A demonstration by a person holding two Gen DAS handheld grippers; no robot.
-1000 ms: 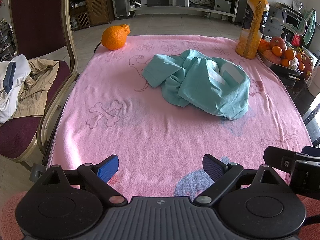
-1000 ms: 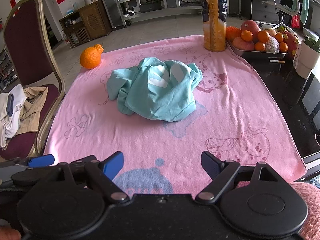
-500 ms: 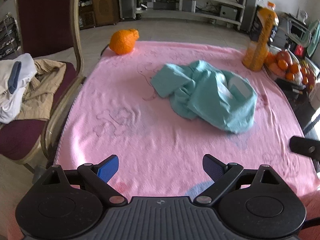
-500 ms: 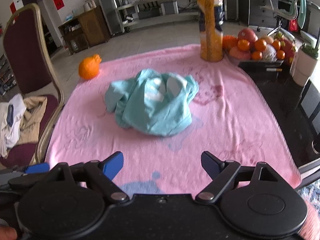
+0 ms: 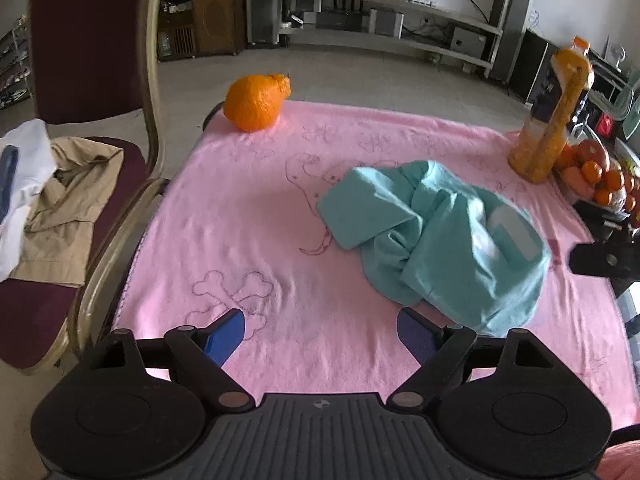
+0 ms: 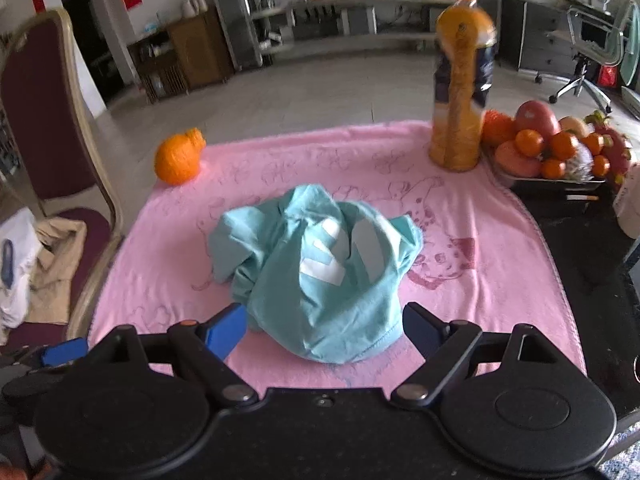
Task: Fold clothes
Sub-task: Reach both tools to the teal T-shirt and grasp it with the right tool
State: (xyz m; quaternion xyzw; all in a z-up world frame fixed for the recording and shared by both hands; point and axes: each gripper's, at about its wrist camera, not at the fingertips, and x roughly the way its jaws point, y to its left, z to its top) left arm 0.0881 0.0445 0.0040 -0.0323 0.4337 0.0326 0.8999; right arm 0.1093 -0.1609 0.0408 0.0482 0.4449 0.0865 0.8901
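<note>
Teal shirt [image 6: 320,276] lies crumpled in a heap near the middle of a pink towel [image 5: 248,216] that covers the table, with white and grey printed shapes showing on its upper folds. I hold a claw in each hand, both tilted down toward the cloth. My right gripper [image 6: 322,330] stands wide, its blue and dark fingertips on either side of the near edge of the shirt in the right wrist view, hovering above it without pressing on the fabric. My left gripper [image 5: 320,334] is also spread wide but its jaws are closing; nothing sits between them, only bare pink towel, and the shirt lies at about two o'clock from it. In the left wrist view a dark part of my other tool pokes in at three o'clock. A knobbly orange fruit [image 5: 256,102] rests on the towel's far left corner, at eleven o'clock from the shirt. A tall bottle of orange juice [image 6: 460,96] stands upright at the far right edge, at one o'clock, and just beside it a metal tray [image 6: 556,182] holds a pile of mixed fruit. At nine o'clock, off the table, a maroon chair [image 5: 80,40] with a pale frame carries a heap of beige and white clothes [image 5: 60,200].
</note>
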